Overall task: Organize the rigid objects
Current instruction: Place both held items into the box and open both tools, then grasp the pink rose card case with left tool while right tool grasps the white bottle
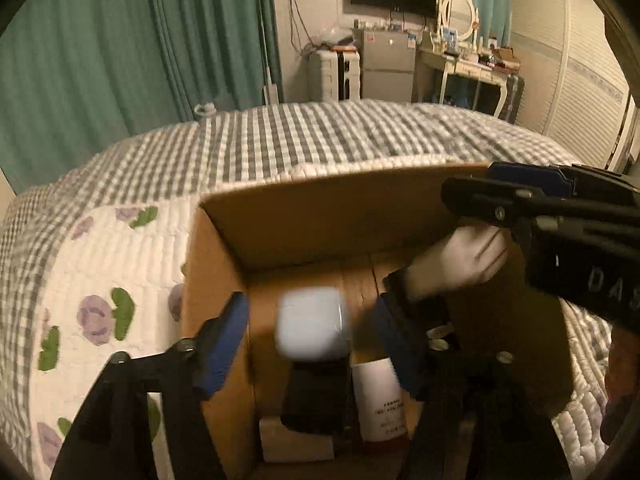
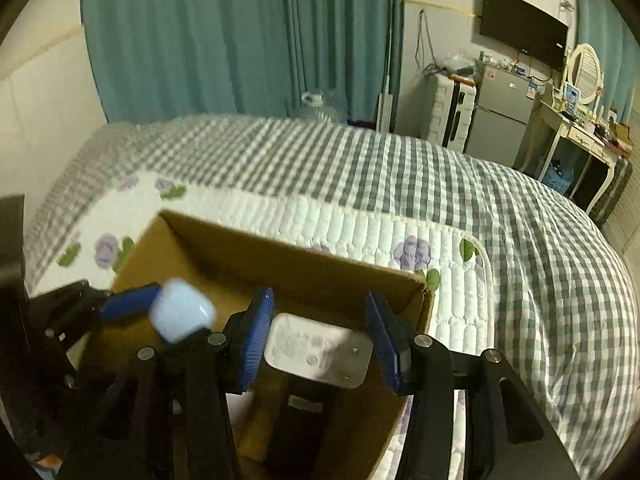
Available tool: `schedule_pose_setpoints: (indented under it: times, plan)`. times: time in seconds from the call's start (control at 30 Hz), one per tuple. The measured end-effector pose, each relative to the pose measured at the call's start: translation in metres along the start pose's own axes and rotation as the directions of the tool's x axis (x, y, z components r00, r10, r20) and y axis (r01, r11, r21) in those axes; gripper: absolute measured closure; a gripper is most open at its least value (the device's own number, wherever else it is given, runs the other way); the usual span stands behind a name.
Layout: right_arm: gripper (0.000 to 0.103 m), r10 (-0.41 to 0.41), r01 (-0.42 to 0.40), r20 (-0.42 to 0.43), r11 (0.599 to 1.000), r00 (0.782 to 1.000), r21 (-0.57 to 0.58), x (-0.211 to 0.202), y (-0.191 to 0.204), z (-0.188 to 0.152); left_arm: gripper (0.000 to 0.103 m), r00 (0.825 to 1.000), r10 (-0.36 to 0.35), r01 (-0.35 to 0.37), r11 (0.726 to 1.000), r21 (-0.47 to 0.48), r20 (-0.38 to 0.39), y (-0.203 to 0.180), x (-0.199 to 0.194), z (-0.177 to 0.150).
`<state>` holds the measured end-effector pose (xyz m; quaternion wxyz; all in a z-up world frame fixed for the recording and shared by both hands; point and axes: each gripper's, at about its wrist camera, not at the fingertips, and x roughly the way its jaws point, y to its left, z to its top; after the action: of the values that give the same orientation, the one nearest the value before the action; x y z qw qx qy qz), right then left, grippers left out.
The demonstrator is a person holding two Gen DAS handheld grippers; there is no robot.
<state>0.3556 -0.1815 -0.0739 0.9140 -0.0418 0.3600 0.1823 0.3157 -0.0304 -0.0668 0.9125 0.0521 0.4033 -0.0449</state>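
Observation:
An open cardboard box (image 1: 320,216) sits on the bed; it also shows in the right wrist view (image 2: 304,264). My left gripper (image 1: 310,340) is open over the box. A blurred pale blue rounded cube (image 1: 312,326) is between its fingers, touching neither, apparently falling; the right wrist view shows it too (image 2: 182,314). My right gripper (image 2: 316,340) is open above the box. A white power adapter (image 2: 316,354) lies between its fingers, not pinched; it also shows in the left wrist view (image 1: 456,260). In the box stand a white bottle (image 1: 380,400) and a black object (image 1: 316,392).
The bed has a grey checked quilt (image 2: 400,176) with a white flowered panel (image 1: 100,280). Green curtains (image 2: 240,36), a small fridge (image 2: 500,120), a dressing table with mirror (image 2: 580,120) and a wall television (image 2: 524,28) stand beyond the bed.

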Motion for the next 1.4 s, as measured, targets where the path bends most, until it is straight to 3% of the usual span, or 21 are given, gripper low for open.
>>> schedule_pose_setpoints:
  times: [0.3,0.47,0.63,0.83,1.0,1.1,1.4]
  plan:
    - [0.032,-0.061,0.063,0.083,0.998,0.995,-0.023,-0.099,0.006,-0.001,0.024,0.996,0.025,-0.026,1.000,0.008,0.085,-0.006,-0.094,-0.010]
    - [0.020,-0.047,0.053,0.108,0.997,0.993,-0.054,-0.157,0.018,-0.023,0.022,0.989,0.060,-0.062,0.998,0.007,0.136,-0.013,-0.150,-0.028]
    - [0.011,-0.037,0.046,0.099,0.994,0.994,-0.096,-0.191,0.032,-0.057,0.020,0.985,0.112,-0.110,0.994,-0.019,0.129,-0.014,-0.176,-0.061]
    - [0.009,-0.044,0.048,0.039,0.992,0.998,-0.117,-0.186,0.033,-0.110,0.020,0.997,0.074,-0.070,0.993,-0.092,0.036,-0.014,-0.160,-0.108]
    - [0.009,-0.014,0.008,-0.046,0.992,0.999,-0.129,-0.146,0.024,-0.154,0.020,1.000,0.008,-0.011,0.994,-0.112,-0.028,-0.033,-0.124,-0.141]
    - [0.009,-0.037,0.024,-0.107,0.992,0.994,-0.122,-0.118,0.015,-0.167,0.020,0.995,0.027,-0.037,0.994,-0.107,-0.091,-0.045,-0.096,-0.155]
    - [0.009,0.044,-0.050,-0.227,0.999,0.973,-0.021,-0.082,-0.003,-0.180,0.020,0.969,-0.008,-0.028,0.990,-0.141,-0.245,-0.062,-0.030,-0.179]
